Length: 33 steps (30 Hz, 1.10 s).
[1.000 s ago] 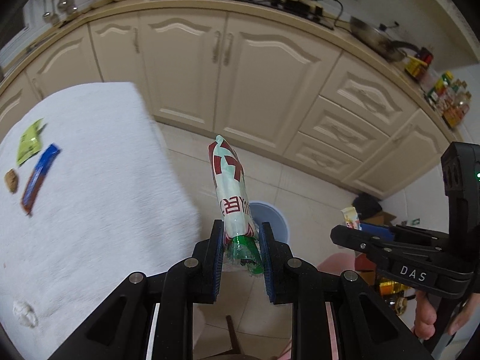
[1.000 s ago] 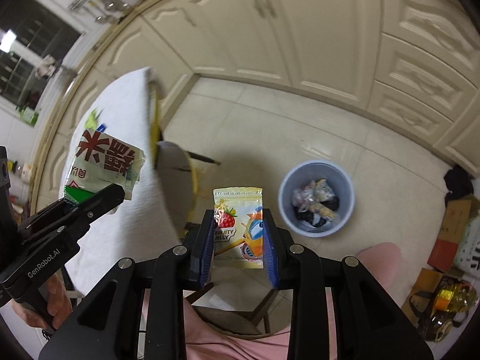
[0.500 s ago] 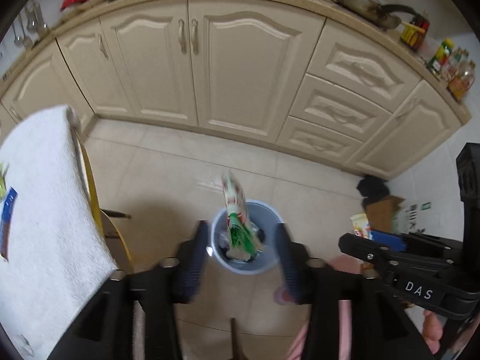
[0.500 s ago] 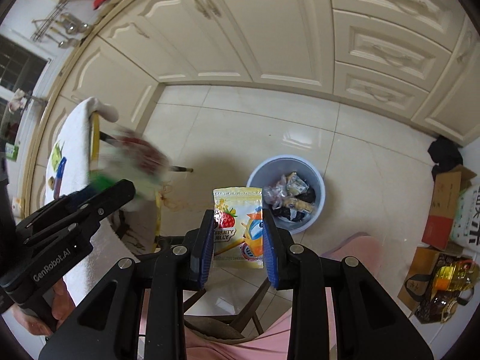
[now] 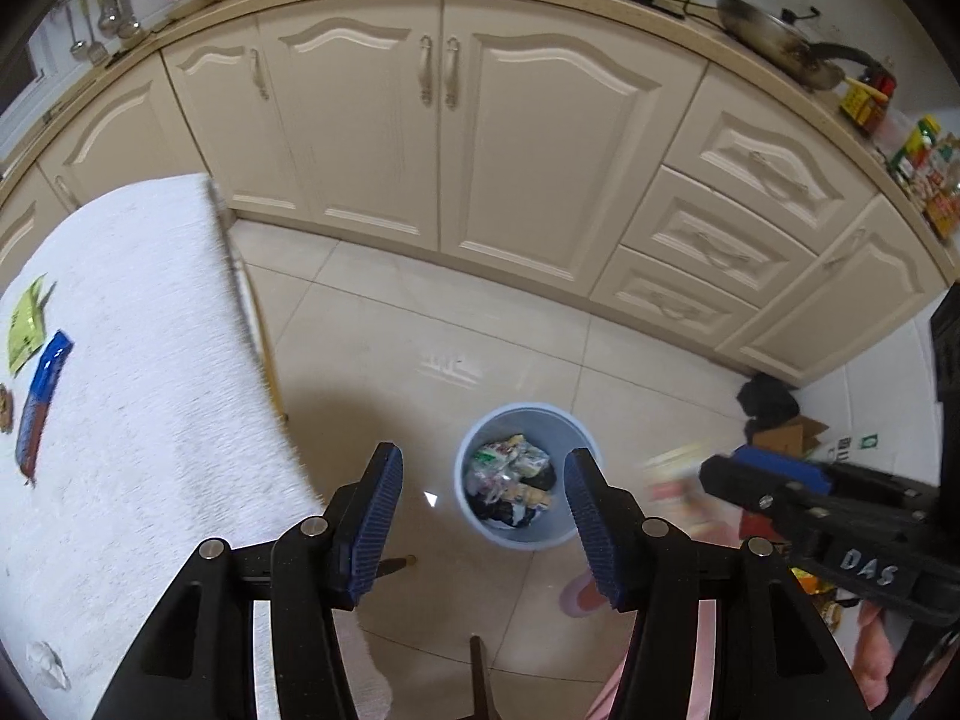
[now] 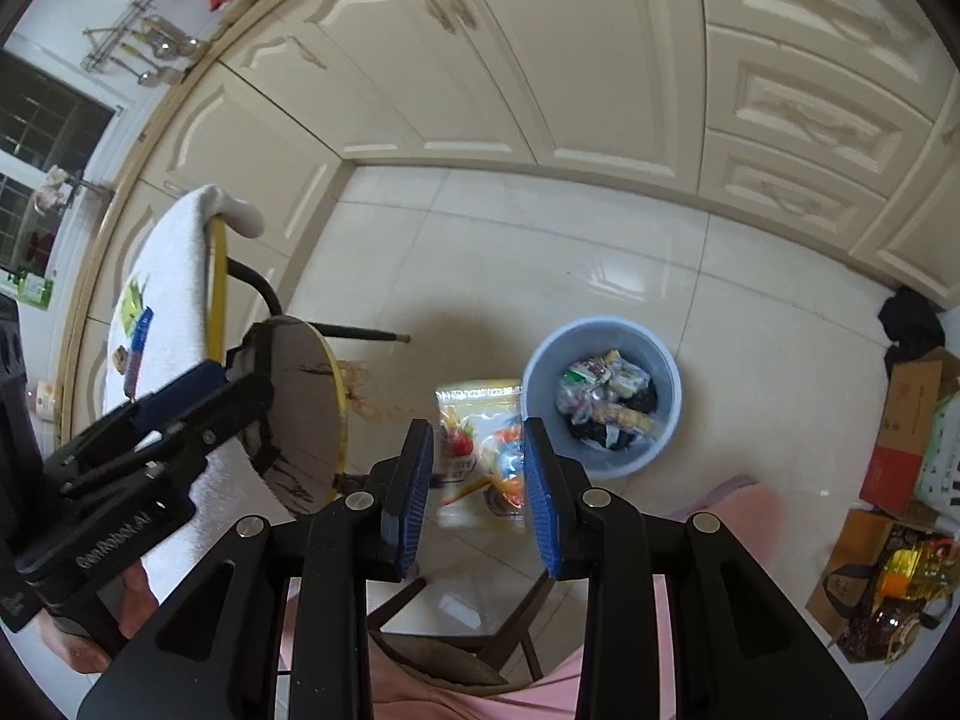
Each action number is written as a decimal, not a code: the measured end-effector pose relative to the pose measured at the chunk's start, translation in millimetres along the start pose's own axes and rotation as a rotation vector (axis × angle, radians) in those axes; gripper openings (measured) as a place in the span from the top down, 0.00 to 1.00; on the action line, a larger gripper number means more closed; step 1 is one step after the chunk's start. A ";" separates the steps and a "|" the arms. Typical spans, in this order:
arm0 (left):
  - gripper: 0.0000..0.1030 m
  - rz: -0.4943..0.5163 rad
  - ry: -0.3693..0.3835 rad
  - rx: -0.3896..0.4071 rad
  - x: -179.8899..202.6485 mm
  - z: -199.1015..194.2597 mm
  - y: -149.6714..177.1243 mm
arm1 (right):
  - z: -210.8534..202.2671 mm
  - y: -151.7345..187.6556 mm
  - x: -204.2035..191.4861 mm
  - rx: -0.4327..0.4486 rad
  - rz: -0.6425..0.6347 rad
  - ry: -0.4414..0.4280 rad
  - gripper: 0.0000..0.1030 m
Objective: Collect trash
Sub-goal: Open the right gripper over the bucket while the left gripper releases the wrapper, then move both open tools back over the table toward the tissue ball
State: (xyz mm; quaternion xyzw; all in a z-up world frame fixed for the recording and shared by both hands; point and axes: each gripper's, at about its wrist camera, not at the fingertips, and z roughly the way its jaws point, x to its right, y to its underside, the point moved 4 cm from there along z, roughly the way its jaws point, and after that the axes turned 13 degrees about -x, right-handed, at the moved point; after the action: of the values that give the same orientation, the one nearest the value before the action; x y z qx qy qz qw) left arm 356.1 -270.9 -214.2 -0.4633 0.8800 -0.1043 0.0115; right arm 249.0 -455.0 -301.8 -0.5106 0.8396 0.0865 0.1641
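Trash fills the bin (image 5: 521,476) below the left gripper (image 5: 483,516), parted and empty; the right gripper (image 6: 477,495) is opening, a pouch (image 6: 480,450) loose between its jaws.

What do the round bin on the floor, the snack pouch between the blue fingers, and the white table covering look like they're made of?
The bin looks like moulded plastic: even pale blue, smooth thin rim, dull sheen. The snack pouch seems to be glossy printed plastic film, perhaps foil-lined; its crimped top edge looks silvery, though it is blurred. The table covering appears to be towel-like cloth: matte, fuzzy texture, soft edge draping over the side.
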 end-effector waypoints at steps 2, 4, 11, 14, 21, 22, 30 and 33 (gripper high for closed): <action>0.49 -0.008 0.000 -0.001 -0.1 -2.4 7.0 | -3.7 -1.5 -2.3 0.020 0.010 0.014 0.14; 0.49 -0.012 0.005 -0.006 0.3 -3.5 11.3 | -12.3 -0.6 -1.8 0.086 0.029 0.031 0.04; 0.49 -0.019 0.024 -0.010 -4.2 -10.7 17.7 | -18.1 2.4 -3.5 0.081 0.024 0.094 0.04; 0.49 -0.029 0.030 -0.007 -8.8 -17.0 23.5 | -19.9 4.9 -5.8 0.082 0.017 0.108 0.04; 0.48 -0.070 0.042 0.024 -28.4 -42.9 49.1 | -23.0 15.0 -24.0 0.086 -0.020 0.124 0.04; 0.48 -0.079 0.043 0.032 -32.2 -47.2 53.6 | -23.6 16.7 -27.2 0.086 -0.028 0.127 0.04; 0.46 -0.148 0.044 0.076 -60.2 -82.0 100.1 | -27.1 36.3 -63.2 0.096 -0.102 0.132 0.04; 0.45 -0.181 0.041 0.091 -72.4 -95.0 120.3 | -26.4 42.8 -76.9 0.098 -0.133 0.137 0.04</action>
State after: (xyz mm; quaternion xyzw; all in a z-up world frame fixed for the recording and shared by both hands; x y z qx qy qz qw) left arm 288.4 -129.2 -150.2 -0.5378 0.8288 -0.1545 0.0049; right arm 238.8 -379.7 -250.1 -0.5611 0.8164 -0.0007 0.1366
